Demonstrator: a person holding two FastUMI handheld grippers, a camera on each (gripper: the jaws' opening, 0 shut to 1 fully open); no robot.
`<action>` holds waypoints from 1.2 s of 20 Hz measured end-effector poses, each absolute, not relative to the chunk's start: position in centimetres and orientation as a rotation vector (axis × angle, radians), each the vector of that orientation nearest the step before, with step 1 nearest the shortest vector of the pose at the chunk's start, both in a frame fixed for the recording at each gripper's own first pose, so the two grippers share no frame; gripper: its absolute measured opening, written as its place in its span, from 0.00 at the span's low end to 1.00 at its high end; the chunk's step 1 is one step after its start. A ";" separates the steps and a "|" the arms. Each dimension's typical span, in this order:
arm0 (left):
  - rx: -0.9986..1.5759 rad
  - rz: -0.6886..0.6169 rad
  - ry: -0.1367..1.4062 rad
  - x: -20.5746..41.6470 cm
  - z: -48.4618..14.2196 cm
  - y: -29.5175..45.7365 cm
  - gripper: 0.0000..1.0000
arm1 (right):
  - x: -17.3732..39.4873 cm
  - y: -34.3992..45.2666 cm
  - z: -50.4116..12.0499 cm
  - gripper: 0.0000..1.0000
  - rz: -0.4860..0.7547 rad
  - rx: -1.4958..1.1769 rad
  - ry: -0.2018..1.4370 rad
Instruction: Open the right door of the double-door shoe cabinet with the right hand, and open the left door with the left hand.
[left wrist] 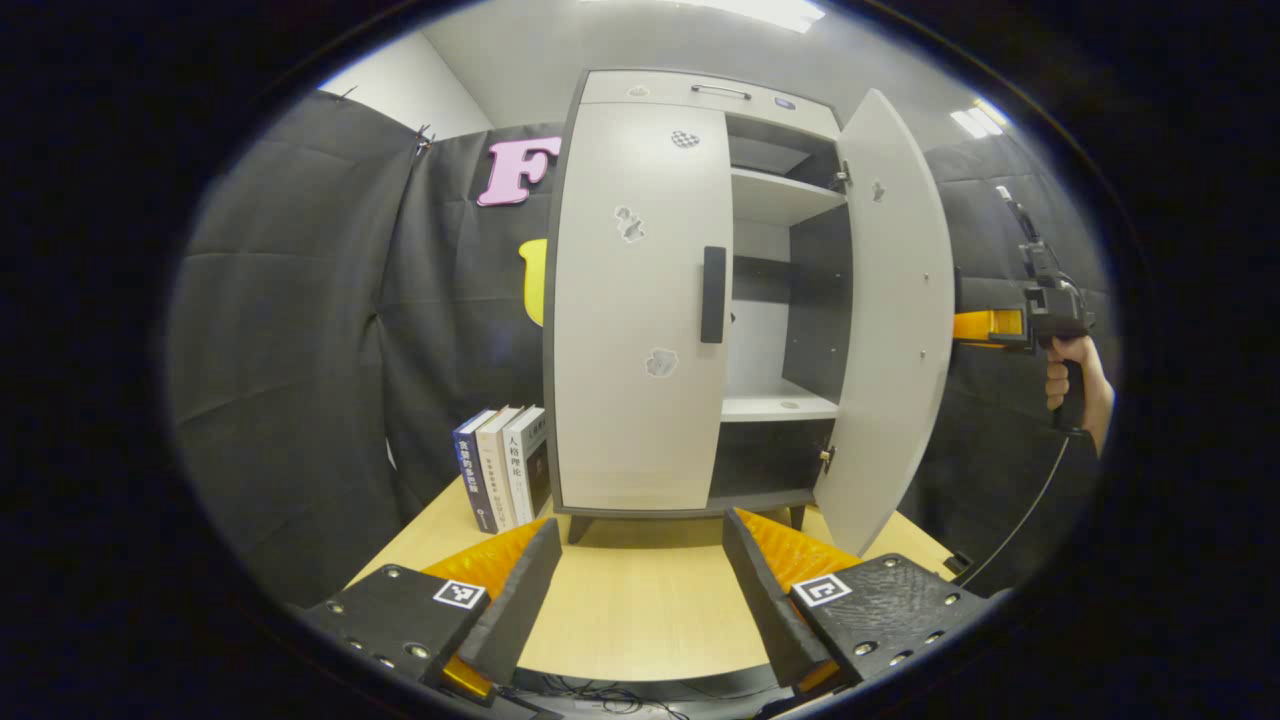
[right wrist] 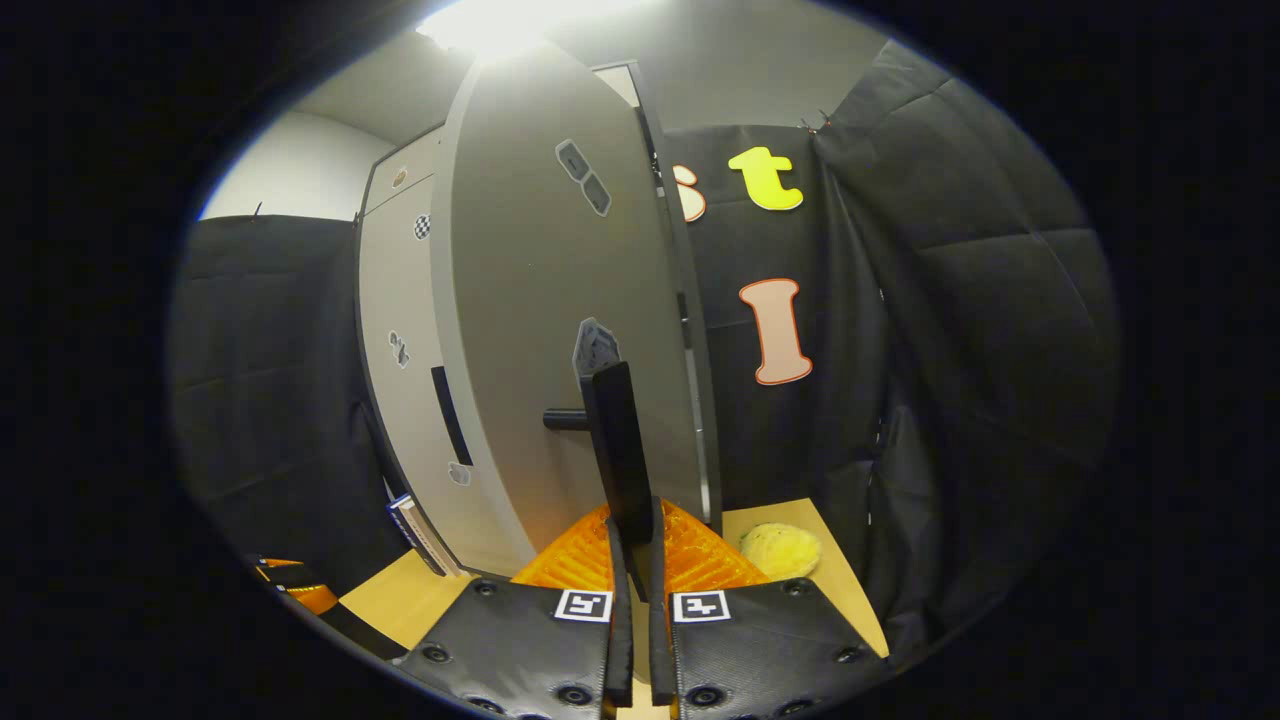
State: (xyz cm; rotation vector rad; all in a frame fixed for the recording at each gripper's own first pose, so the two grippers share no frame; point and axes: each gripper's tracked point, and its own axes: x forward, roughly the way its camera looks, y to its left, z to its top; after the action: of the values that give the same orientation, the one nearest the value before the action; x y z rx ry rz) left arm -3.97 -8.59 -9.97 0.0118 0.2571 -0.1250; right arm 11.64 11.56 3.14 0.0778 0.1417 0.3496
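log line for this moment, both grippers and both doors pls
right door: swung open | right gripper: shut on right door handle | left door: closed | left gripper: open, short of the cabinet

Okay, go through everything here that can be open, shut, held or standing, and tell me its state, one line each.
right door: swung open, shelves exposed
left door: closed
right door handle: clamped between the right gripper's fingers
right gripper: shut on the handle
left gripper: open, holding nothing, short of the cabinet
top drawer: closed
books: standing upright beside the cabinet
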 end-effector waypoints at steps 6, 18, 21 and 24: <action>0.004 -0.153 0.268 -3.3 -10.4 -10.1 0.95 | 12.2 9.3 3.1 0.07 0.260 0.081 0.138; 0.094 -0.303 0.231 4.0 -9.1 -12.1 0.95 | 11.1 6.8 2.8 0.02 0.123 0.144 0.157; 0.024 -0.377 0.235 6.4 -8.8 -14.3 0.95 | 10.6 4.2 2.5 0.02 0.017 0.107 0.158; -0.022 -0.416 0.227 8.1 -7.9 -15.7 0.95 | 9.8 1.5 2.4 0.02 -0.095 0.077 0.164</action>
State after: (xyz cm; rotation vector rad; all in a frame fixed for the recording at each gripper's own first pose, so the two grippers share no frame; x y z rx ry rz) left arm 8.09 -15.68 -7.86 -0.0221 0.2266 -0.4157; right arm 9.81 1.55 2.45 0.0775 0.1639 -0.0953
